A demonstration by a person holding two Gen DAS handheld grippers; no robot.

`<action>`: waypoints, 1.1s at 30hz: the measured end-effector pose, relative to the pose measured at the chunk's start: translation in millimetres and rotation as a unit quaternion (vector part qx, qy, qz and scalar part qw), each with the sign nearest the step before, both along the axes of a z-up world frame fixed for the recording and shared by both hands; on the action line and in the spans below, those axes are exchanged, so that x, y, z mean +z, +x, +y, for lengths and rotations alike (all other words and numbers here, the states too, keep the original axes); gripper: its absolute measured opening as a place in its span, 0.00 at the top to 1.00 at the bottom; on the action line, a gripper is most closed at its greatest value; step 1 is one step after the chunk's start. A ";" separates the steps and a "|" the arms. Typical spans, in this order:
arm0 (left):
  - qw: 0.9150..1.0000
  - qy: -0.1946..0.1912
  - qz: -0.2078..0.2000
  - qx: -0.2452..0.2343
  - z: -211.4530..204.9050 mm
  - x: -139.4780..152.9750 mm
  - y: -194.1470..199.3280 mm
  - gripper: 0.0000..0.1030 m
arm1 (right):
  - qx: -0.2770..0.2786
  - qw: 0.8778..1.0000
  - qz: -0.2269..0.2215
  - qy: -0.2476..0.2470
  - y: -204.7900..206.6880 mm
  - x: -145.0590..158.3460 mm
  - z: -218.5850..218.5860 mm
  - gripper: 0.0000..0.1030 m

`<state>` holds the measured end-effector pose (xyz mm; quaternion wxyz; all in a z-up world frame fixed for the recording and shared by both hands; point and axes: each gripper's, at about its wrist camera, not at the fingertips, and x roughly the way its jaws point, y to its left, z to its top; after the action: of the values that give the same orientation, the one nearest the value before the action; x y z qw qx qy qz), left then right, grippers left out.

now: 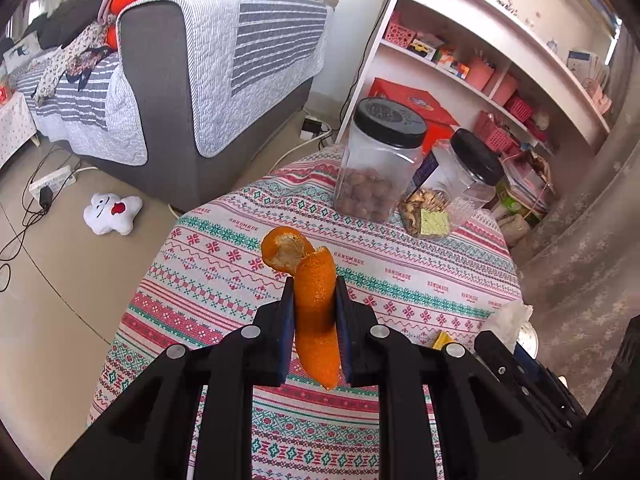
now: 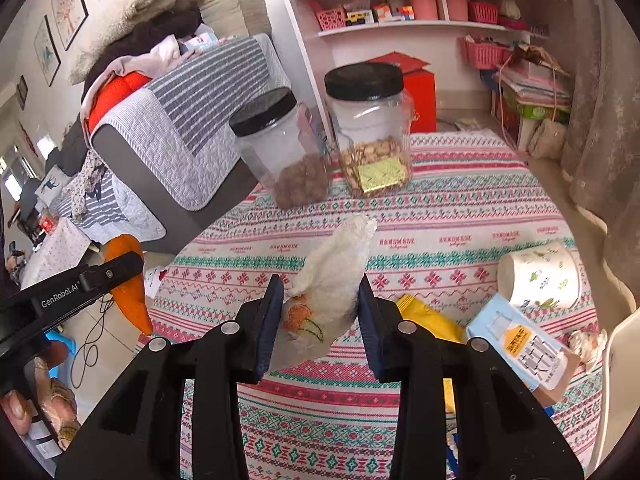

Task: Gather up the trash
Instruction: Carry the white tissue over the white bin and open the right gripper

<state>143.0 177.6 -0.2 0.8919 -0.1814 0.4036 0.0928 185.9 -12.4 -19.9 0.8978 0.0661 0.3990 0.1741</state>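
My left gripper (image 1: 313, 292) is shut on a long strip of orange peel (image 1: 316, 312), which curls up above the fingertips over the patterned tablecloth (image 1: 224, 280). The same peel (image 2: 132, 292) shows at the left of the right wrist view, clamped in the left gripper's black finger. My right gripper (image 2: 321, 292) is shut on a crumpled white tissue (image 2: 334, 280) with an orange print, lifted above the cloth. In the left wrist view, that tissue (image 1: 508, 320) and part of the right gripper appear at the right edge.
Two clear jars with black lids (image 1: 380, 160) (image 1: 452, 188) stand at the table's far side. A paper roll (image 2: 540, 276), a blue carton (image 2: 520, 344) and a yellow wrapper (image 2: 428, 316) lie at the right. A grey sofa (image 1: 192, 80), a white shelf (image 1: 480, 60) and floor cables surround the table.
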 end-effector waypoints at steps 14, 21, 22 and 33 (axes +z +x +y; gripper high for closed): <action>0.991 0.052 -0.106 -0.057 -70.1 37.4 -19.7 0.82 | -0.058 0.987 -0.140 -0.046 -32.7 51.3 -57.5 0.66; 0.984 0.073 -0.132 -0.091 -110.6 42.7 -22.7 0.82 | -0.093 0.980 -0.162 -0.064 -43.0 64.5 -98.1 0.66; 0.984 0.074 -0.132 -0.095 -116.3 43.3 -21.9 0.82 | -0.099 0.979 -0.164 -0.066 -44.3 66.3 -105.3 0.66; 0.975 0.073 -0.143 -0.153 -189.7 49.8 -22.9 0.82 | -0.163 0.965 -0.177 -0.102 -63.5 77.5 -191.5 0.66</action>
<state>120.1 -12.1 49.7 0.9548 -0.0628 0.2873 -0.0426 122.4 -203.9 57.6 0.9724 0.0059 0.2330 -0.0071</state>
